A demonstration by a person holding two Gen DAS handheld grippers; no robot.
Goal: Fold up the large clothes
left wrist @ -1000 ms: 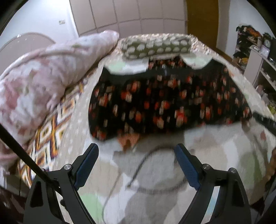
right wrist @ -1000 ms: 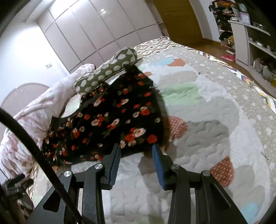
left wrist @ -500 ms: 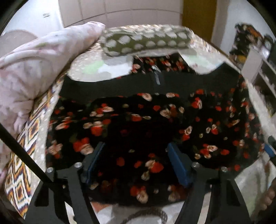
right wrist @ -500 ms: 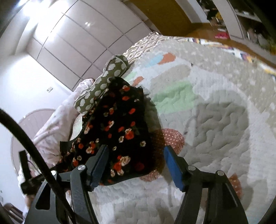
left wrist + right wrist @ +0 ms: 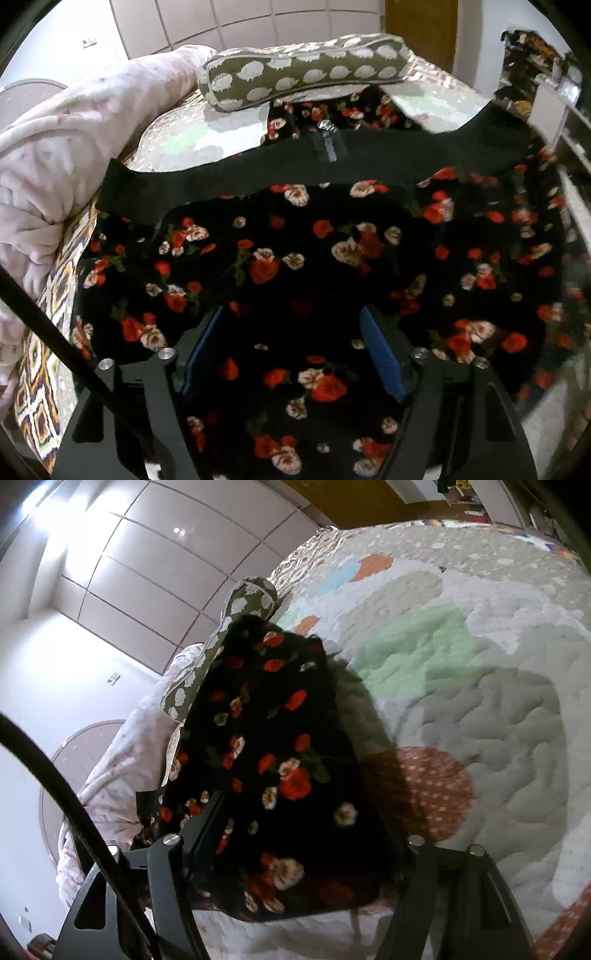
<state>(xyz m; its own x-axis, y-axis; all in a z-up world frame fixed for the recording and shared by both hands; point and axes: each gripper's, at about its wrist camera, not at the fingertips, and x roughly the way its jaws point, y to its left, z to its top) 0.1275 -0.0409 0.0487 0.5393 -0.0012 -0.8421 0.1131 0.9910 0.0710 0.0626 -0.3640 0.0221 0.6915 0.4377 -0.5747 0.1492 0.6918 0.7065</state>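
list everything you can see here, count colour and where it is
floral garment: 1, black with red and cream flowers and a plain black band, spread on the bed, lying between the fingers of both tools
bolster pillow: 1, olive with white spots, at the far end of the bed beyond the garment
blanket: 1, pale pink, bunched along the bed's left side
bedspread: 1, quilted grey and white with green, orange and blue patches, under everything
wardrobe: 1, white panelled, behind the bed
door: 1, brown wood, far right corner
shelves: 1 unit, white, cluttered, right side
left tool: 1, black with blue pads, open, garment between its fingers
right tool: 1, black, open, over the garment's near corner
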